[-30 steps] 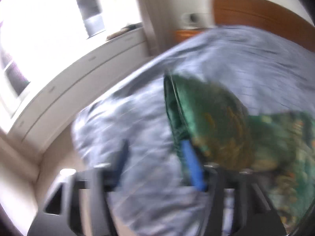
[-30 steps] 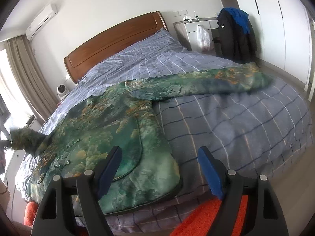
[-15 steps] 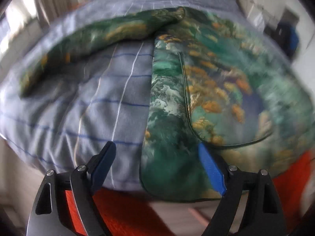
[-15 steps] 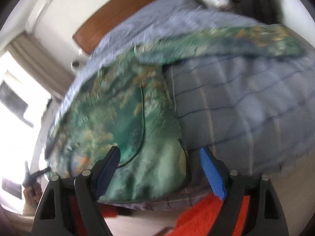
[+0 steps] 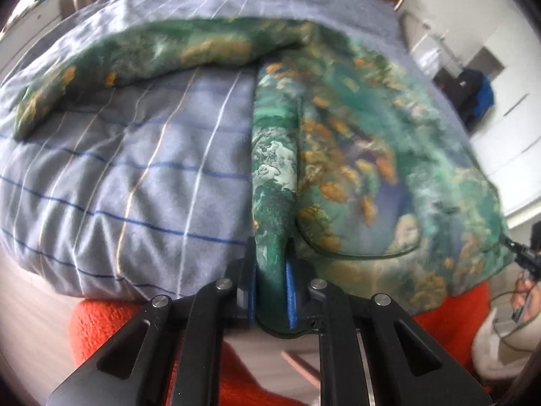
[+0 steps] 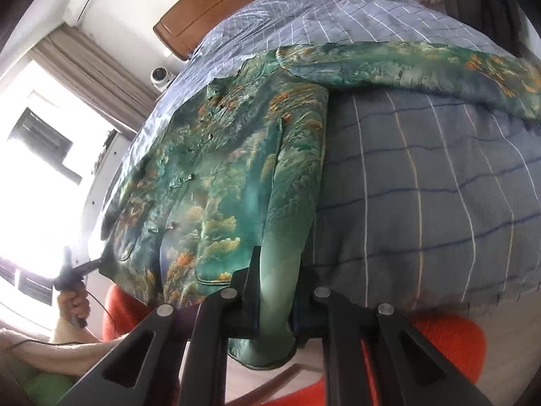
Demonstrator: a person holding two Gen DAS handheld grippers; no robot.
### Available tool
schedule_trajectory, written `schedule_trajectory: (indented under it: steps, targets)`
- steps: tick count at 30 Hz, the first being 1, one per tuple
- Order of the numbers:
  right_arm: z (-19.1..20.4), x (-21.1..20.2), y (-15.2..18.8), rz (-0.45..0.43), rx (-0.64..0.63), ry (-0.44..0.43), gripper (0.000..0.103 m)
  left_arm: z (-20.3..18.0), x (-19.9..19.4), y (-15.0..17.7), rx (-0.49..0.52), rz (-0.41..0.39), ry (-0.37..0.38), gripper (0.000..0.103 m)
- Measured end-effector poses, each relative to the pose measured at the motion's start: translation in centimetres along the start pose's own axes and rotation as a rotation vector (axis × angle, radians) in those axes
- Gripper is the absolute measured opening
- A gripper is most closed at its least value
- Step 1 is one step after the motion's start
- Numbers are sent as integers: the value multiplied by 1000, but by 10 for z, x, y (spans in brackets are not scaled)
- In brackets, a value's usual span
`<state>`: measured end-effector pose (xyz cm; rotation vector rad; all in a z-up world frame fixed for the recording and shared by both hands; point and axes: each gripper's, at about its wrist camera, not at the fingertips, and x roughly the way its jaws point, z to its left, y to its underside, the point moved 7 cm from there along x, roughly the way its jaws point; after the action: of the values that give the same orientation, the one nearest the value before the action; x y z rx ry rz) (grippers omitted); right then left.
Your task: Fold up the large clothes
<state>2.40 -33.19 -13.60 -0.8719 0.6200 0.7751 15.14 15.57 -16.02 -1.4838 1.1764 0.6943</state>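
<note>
Both your claws have just been closing and now pinch the green jacket point(image 6: 236, 169), spread on the bed point(image 6: 422, 186) at its foot edge: left claw point(image 5: 272, 291) on the left hem corner, right claw point(image 6: 275, 308) on the right. Hem secured, so you look set to lift and fold toward the headboard point(image 6: 216, 3).

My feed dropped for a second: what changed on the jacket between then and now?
Both grippers have just closed on the green jacket's hem: left gripper on one bottom corner, right gripper on the other; earlier both stood open. The jacket still lies flat on the checked duvet, sleeves spread.
</note>
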Motion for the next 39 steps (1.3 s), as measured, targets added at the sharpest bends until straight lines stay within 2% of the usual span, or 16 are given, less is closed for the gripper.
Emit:
schedule_trajectory:
  steps: [2,4,5,6,8,13,16,17,22,26,28,29,30,31,35,39]
  targets:
    - [-10,15,6,19,4,43,15,-3,19,-2,19,12,-78,32]
    - [-28,33,15,54,44,88,33,-11,11,-2,40,-15,-116,42]
    - [-36,37,18,71,75,113,49,-13,6,-3,45,-27,-118,56]
    - [-40,35,19,69,95,109,58,-17,-4,-3,49,-56,-124,67]
    - [-47,17,13,20,127,71,61,-20,-26,-7,63,-125,-138,79]
    - [-91,-51,-39,-201,245,52,63,-17,-62,-27,-1,-233,-148,83]
    - [-140,-84,-72,-372,416,-9,79,-20,-73,-37,-59,-275,-121,85]
    - [-164,-88,-81,-418,498,-26,83,-22,-76,-36,-73,-287,-117,88]
    - [-270,-67,-93,-524,879,-100,83,-27,-84,-33,-81,-310,-158,91]
    - [-309,-55,-107,-573,933,-45,80,-25,-84,-32,-69,-301,-206,91]
    - [-316,-51,-122,-581,923,-31,72,-21,-81,-32,-87,-291,-217,91]
    - [-321,-48,-129,-577,921,-9,61,-20,-79,-32,-97,-289,-218,91]
    - [-323,-45,-132,-565,925,30,30,-18,-78,-33,-104,-290,-223,91]
    - [-327,-45,-133,-548,930,86,12,-14,-78,-33,-120,-293,-240,91]
    - [-304,-65,-166,-573,845,179,9,0,-76,-33,-166,-320,-286,91]
    - [-228,-104,-244,-610,593,187,9,13,-68,-29,-227,-316,-244,91]
